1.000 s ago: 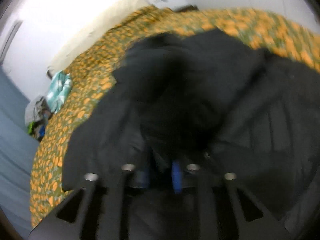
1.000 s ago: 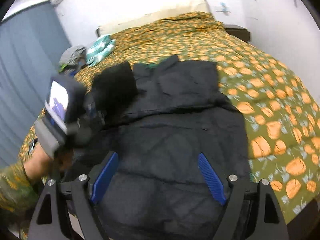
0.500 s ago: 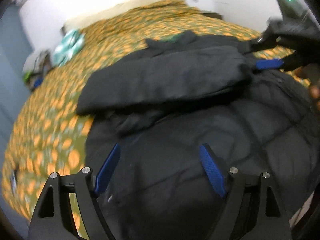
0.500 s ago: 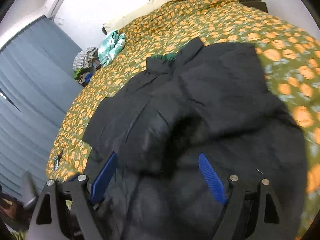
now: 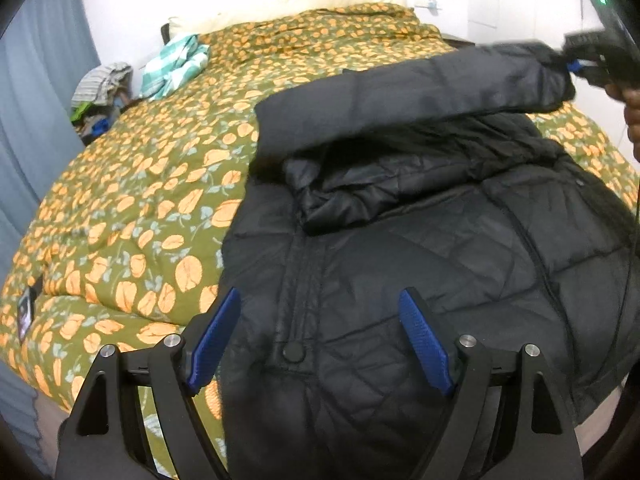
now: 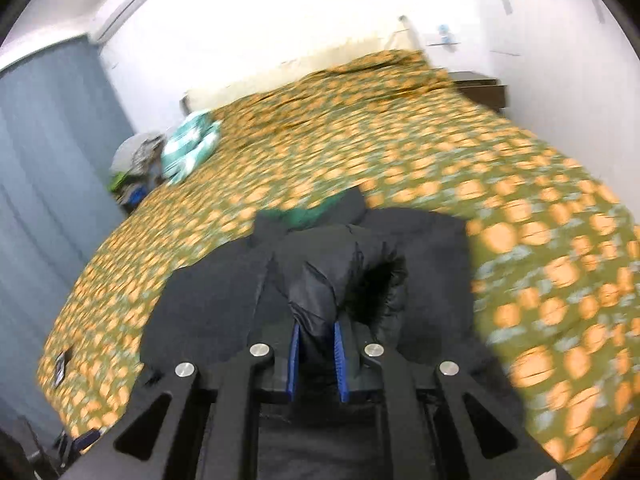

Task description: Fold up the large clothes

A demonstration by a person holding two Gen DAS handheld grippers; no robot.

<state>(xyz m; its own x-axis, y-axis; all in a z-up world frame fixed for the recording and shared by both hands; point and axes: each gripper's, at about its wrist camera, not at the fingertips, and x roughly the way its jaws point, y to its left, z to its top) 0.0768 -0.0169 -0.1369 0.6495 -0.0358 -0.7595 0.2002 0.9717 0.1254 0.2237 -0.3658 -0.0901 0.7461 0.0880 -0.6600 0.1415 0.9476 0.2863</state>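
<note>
Jacket [image 5: 420, 264], black, quilted, lies on bed with floral bedspread [image 5: 132, 208], near the foot edge. Left wrist view: left gripper [image 5: 320, 332] hangs over the jacket's lower front, blue pads [image 5: 426, 350] spread wide, nothing between them. Snap button [image 5: 293, 352] on the placket sits just ahead of the gap. One sleeve [image 5: 412, 96] stretched across the upper body of the jacket, its far end pinched by the right gripper [image 5: 576, 66] at the upper right edge of frame; part of the right hand [image 5: 632, 100] visible there. Teal checked cloth [image 5: 176, 66] and a heap of clothes [image 5: 102, 94] sit at the far left side of the bed, beside a blue curtain [image 5: 28, 92].

Right wrist view: frame motion-blurred. Right gripper [image 6: 316, 354] clamped tight on a bunch of the sleeve [image 6: 336, 276] fabric, pads nearly together. Rest of jacket [image 6: 208, 308] spreads below and left. Green lining [image 6: 310, 214] shows at the collar. Bedspread [image 6: 520, 216] fills the right side. Dark nightstand [image 6: 480, 88] against the wall beyond.
</note>
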